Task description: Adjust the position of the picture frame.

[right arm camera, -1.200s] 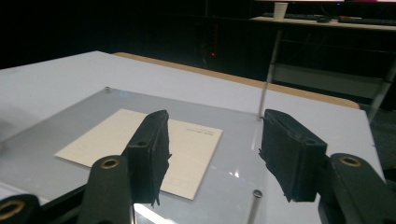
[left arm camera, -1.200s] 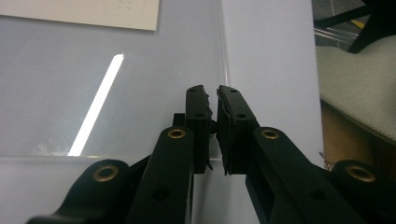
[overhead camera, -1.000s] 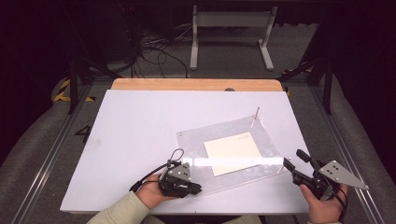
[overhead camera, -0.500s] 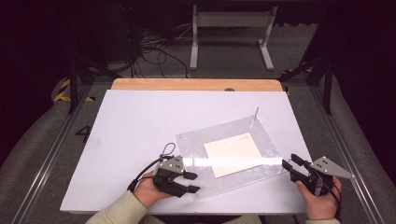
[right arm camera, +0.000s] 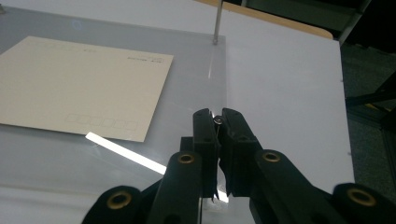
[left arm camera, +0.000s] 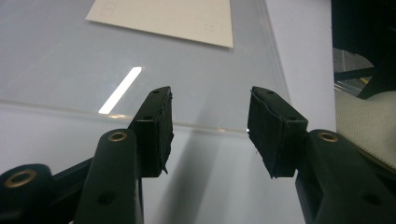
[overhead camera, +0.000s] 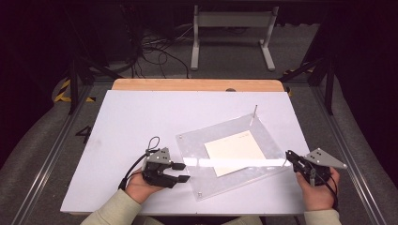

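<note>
Right gripper (right arm camera: 216,122) has just been closing, and its jaws now stand pressed together on a small metal pin (right arm camera: 217,120) that rises at the near right corner of the clear acrylic plate (overhead camera: 202,143). In the right gripper view the rounded top of the pin shows between the two pads. In the high view this gripper (overhead camera: 289,157) sits at the plate's right-hand corner, held in the person's right hand (overhead camera: 318,190).

Left gripper (left arm camera: 210,126) stands half open with nothing between its pads. Its jaws hover just short of the plate's near edge, above the white surface (overhead camera: 136,117). In the high view it (overhead camera: 180,172) lies just beside the plate's left edge, held in the left hand (overhead camera: 141,185).

Plate position: flat on the surface, turned at an angle to its edges, right of centre. A cream sheet of paper (overhead camera: 234,152) lies at the middle of the plate. A second upright pin (overhead camera: 255,111) stands at the plate's far corner, well apart from both grippers
</note>
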